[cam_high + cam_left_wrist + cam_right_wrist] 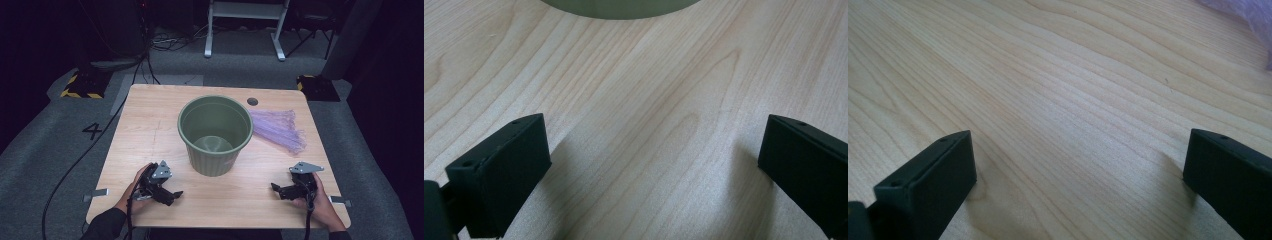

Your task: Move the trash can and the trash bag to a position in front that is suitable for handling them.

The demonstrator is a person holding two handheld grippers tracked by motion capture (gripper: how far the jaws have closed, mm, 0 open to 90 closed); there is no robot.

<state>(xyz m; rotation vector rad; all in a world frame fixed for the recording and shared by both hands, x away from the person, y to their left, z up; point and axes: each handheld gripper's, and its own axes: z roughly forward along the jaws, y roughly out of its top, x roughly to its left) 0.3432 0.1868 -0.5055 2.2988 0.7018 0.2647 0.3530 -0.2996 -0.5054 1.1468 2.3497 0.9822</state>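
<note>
The left tool (172, 194) is rested at 7 o'clock on the bench (150, 125), jaws wide and empty. The green bin (215, 134) stands at centre, the purple bag (280, 129) at 2 o'clock. The right tool (278, 190), equally wide, should be carried to the bag's near edge.

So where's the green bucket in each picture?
High view: green bucket stands upright mid-table, beside the purple bag.
Left gripper view: its base curves along the top edge, ahead of the open jaws.
Right gripper view: not in it.
Shared landmark: the pale wooden table.
</note>
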